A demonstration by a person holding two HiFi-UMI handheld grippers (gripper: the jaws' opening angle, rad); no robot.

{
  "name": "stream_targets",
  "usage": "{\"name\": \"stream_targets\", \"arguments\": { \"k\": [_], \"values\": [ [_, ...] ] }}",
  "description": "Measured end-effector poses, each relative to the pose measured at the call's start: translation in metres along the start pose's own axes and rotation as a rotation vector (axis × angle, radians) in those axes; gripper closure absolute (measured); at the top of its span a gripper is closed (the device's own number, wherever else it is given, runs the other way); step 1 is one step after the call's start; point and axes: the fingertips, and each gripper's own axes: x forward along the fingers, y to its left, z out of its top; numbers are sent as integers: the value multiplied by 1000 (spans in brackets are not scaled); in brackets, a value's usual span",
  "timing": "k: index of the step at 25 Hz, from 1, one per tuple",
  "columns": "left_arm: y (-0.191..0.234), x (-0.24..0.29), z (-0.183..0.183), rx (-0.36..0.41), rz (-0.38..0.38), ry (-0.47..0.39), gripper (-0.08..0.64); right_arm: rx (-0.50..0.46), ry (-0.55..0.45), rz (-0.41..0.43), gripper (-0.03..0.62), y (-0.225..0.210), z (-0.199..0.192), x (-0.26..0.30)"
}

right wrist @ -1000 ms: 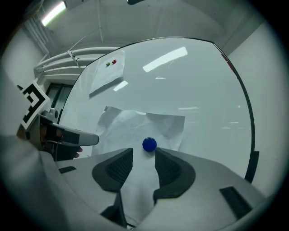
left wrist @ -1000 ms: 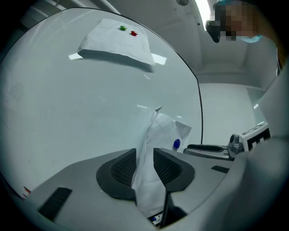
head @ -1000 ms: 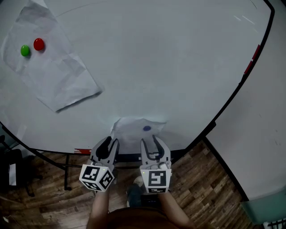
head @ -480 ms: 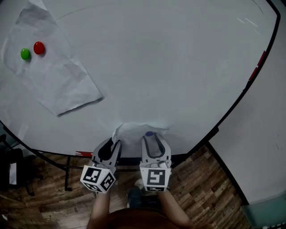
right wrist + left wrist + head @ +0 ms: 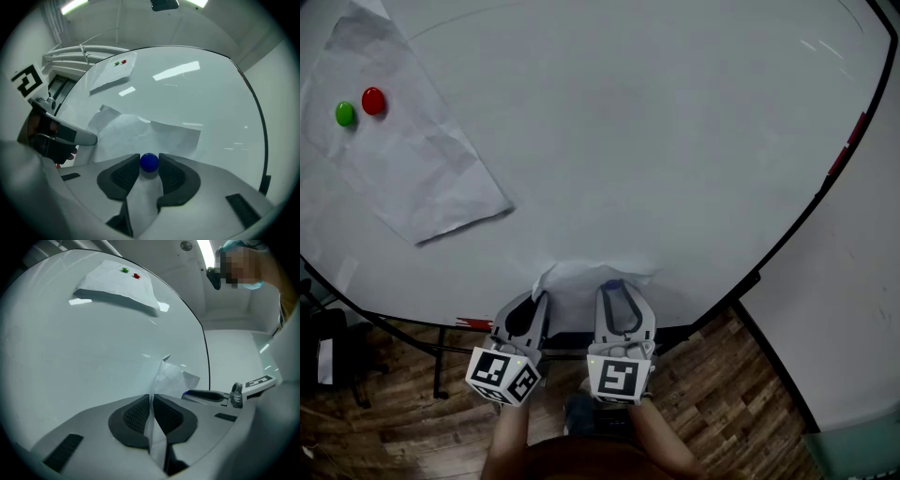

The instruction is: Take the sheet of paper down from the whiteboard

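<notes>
1. Two dark ribbed pads [image 5: 136, 413] of the left gripper [image 5: 152, 398] are closing on a thin edge of the sheet of paper [image 5: 581, 279]. The paper stands edge-on between them, and the pad tips press it from both sides.
2. The right gripper [image 5: 149, 158] is also closing. Its pads [image 5: 125, 174] sit on either side of a round blue magnet [image 5: 149, 162] and touch it on both sides. The magnet rests on the sheet.
3. The two grippers are side by side and close together, both pointing at the lower part of the whiteboard [image 5: 675, 141].
4. The sheet is white and creased. It sits low on the board, just above the bottom rim, directly ahead of both grippers.
5. The sheet's long axis runs sideways along the board's bottom edge. Its left end is lifted off the surface and runs back into the left gripper's jaws. The right part lies flatter against the board.
6. A second sheet [image 5: 403, 141], larger and crumpled, hangs well apart at the board's upper left. It slants, with one corner pointing down and to the right.
7. A red magnet [image 5: 373, 100] and a green magnet [image 5: 344, 113] sit side by side near the top of that second sheet.
8. Below the board lies a wooden floor [image 5: 722, 375].
</notes>
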Motion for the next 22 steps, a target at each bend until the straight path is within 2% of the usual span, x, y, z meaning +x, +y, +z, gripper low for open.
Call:
{"name": "stream_targets", "arguments": {
  "k": [7, 12, 16, 19, 22],
  "values": [
    [2, 1, 0, -30, 2, -1, 534, 5, -15, -1, 459, -2, 2, 1],
    [0, 1, 7, 6, 14, -7, 535, 25, -24, 4, 457, -2, 3, 0],
    [3, 3, 4, -34, 18, -12, 535, 31, -24, 11, 457, -2, 2, -1],
    [7, 5, 4, -115, 18, -24, 535, 17, -29, 30, 457, -1, 2, 0],
    [7, 5, 5, -155, 21, -29, 535, -7, -38, 63, 457, 2, 4, -3]
  ]
}}
